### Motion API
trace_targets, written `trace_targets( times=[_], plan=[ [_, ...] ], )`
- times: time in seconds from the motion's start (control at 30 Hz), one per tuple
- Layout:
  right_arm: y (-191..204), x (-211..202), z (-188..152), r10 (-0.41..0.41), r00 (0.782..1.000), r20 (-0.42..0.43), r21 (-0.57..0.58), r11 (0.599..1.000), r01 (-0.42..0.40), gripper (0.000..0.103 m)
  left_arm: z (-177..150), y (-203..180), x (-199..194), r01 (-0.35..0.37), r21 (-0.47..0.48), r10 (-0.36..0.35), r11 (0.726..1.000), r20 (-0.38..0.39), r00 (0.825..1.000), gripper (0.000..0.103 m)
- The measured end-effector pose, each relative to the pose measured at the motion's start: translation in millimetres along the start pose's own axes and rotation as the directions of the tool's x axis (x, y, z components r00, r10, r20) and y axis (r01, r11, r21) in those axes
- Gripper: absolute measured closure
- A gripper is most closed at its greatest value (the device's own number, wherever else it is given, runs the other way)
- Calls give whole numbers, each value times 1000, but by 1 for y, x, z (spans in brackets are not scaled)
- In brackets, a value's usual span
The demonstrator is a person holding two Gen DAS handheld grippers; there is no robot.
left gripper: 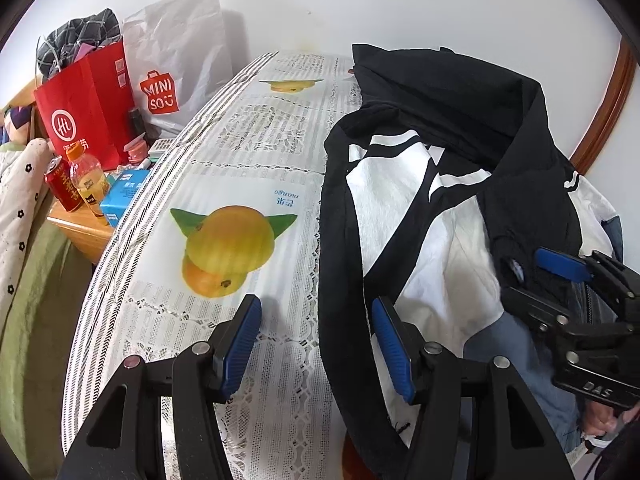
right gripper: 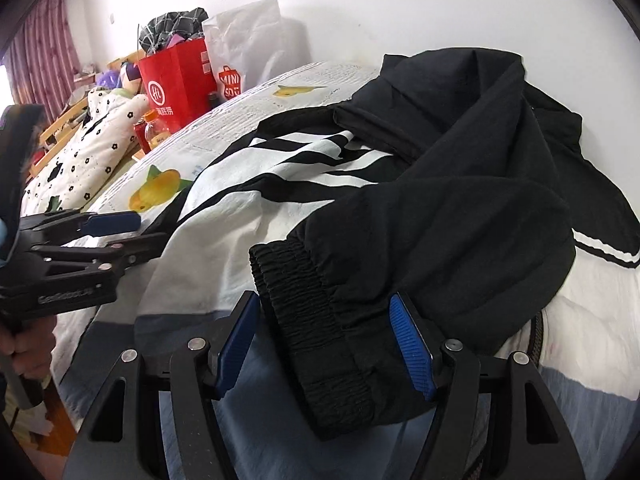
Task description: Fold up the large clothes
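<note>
The right gripper (right gripper: 326, 346) stands fairly wide, its pads clear of the elastic cuff (right gripper: 316, 320) between them; only its own view shows this. The left gripper (left gripper: 316, 344) is half open, astride the jacket's (left gripper: 440, 184) black edge, gripping nothing. The jacket covers the table's (left gripper: 248, 152) right side; its near edge is cut off.
</note>
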State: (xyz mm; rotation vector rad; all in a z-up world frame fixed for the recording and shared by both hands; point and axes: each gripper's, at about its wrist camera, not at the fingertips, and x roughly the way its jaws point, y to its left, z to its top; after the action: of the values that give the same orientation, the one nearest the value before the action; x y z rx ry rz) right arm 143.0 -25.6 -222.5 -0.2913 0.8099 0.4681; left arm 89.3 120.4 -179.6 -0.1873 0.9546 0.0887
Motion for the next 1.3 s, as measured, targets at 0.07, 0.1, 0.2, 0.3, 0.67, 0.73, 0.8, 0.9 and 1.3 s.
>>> trace_targets(
  times=[0.07,0.1,0.2,0.3,0.67,0.73,0.8,0.9,1.3],
  plan=[
    [0,5,2,-9,1000,-9,-10,1000,9,37,-1,0,0,1,-3,-1,1000,2,1000,48],
    [0,7,2,-7,1000,-15,-16,1000,7,37,0,0,0,-1,-1,1,1000,2,1000,48],
    [-1,10,-2,-5,1000,-22,-24,1000,5,51,-1,0,0,-10,3,10,1000,5,1000,48],
    [-2,8,-3,-12,1000,-14,-28,1000,12,63,0,-2,0,-17,1,17,1000,5,1000,48],
    [-43,-49,26,23,992,123,66,997,-31,77,2,-3,0,-16,-4,16,1000,-5,1000,49],
    [-69,-66,37,16,985,174,117,992,-36,77,4,-4,0,-10,-1,10,1000,-9,1000,50],
    [-95,-78,44,-2,978,209,160,987,-32,78,5,-4,1,-8,-1,8,1000,-11,1000,50],
    [-150,-97,52,-67,963,260,264,964,-4,78,7,-5,2,-11,-4,11,1000,-12,1000,50],
    [-329,-105,28,-399,899,179,558,794,241,77,10,-7,6,-22,4,22,1000,-14,1000,50]
  ],
)
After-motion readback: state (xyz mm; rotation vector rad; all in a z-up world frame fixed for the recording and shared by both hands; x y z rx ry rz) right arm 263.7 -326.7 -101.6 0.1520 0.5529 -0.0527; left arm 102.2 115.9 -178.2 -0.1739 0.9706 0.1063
